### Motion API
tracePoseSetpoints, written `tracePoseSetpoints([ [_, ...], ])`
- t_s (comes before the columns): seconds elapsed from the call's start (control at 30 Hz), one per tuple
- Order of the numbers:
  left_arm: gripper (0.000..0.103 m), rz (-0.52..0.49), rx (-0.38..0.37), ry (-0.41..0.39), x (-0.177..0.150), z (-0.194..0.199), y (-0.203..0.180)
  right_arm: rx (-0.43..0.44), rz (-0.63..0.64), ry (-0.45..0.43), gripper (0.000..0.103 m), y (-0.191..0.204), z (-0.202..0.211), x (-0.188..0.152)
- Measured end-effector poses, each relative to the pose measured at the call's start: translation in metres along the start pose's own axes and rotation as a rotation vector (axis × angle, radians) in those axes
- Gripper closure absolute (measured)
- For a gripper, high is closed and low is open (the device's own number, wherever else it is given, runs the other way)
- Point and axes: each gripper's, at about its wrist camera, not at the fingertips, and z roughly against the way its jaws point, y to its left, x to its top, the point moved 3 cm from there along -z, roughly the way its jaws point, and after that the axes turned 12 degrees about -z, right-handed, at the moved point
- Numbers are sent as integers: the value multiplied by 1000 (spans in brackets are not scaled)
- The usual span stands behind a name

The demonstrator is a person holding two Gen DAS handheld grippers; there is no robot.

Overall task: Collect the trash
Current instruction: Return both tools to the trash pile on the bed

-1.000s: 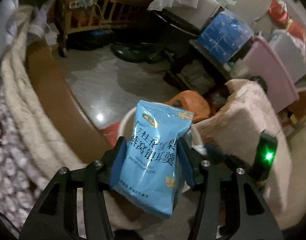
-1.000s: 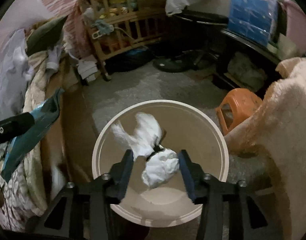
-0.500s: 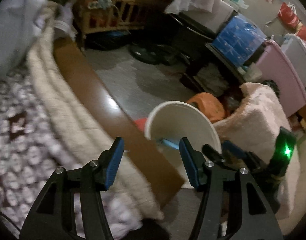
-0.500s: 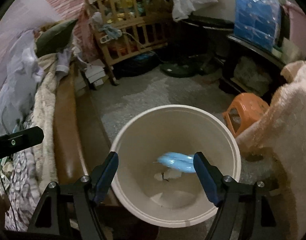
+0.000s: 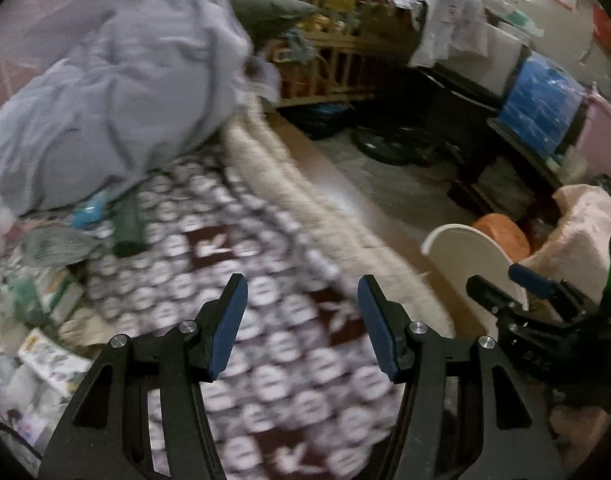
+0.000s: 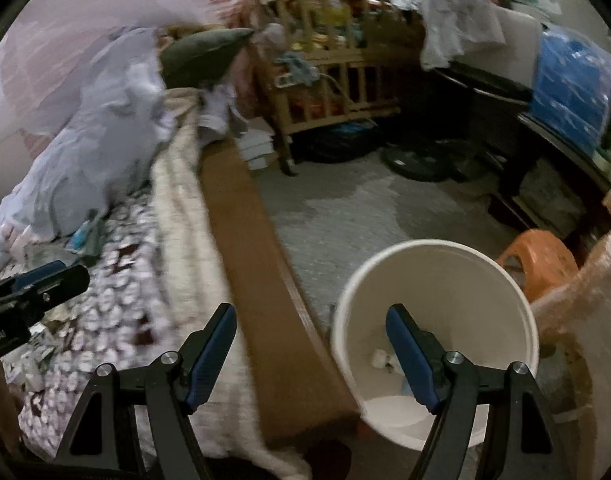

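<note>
Left gripper [image 5: 301, 324] jaws apart, empty, over patterned bedspread [image 5: 265, 264] – right gripper [image 6: 311, 354] jaws apart, empty, beside white bucket [image 6: 433, 258] – crumpled tissue [image 6: 379, 358] inside

The bed [image 5: 265, 360], spread with a brown-and-white patterned cover, lies under and ahead of the left tongs [image 5: 301, 320]. Ahead and to their left sits a heaped grey-blue quilt [image 5: 117, 92]; a small light-blue wrapper [image 5: 87, 212] and a dark green packet [image 5: 127, 228] lie at its foot. Far to their left are crumpled printed paper packets [image 5: 45, 360]. On the grey floor [image 6: 345, 208], around the right finger of the right tongs [image 6: 313, 344], stands a round white plastic bucket [image 6: 433, 264], an orange plastic stool [image 6: 541, 260] beyond it.
</note>
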Motion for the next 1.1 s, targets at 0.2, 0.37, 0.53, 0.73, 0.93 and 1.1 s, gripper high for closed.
tracePoseSetpoints([
  [0.2, 47, 39, 89, -14, -19, 22, 41, 49, 69, 8, 28, 49, -1, -8],
  [0.37, 47, 84, 140, -15, -34, 38, 71, 93, 127, 22, 28, 89, -2, -17],
  [0.53, 47, 126, 179, -12, -52, 53, 98, 138, 172, 49, 28, 126, -3, -29],
  [0.73, 47, 186, 207, 0, -76, 72, 134, 188, 236, 82, 28, 169, -4, -44],
  [0.93, 47, 210, 266, 17, -105, 92, 168, 236, 283, 121, 28, 203, -7, -62],
  [1.1, 47, 262, 307, 43, -136, 107, 203, 278, 329, 162, 28, 228, -8, -77],
])
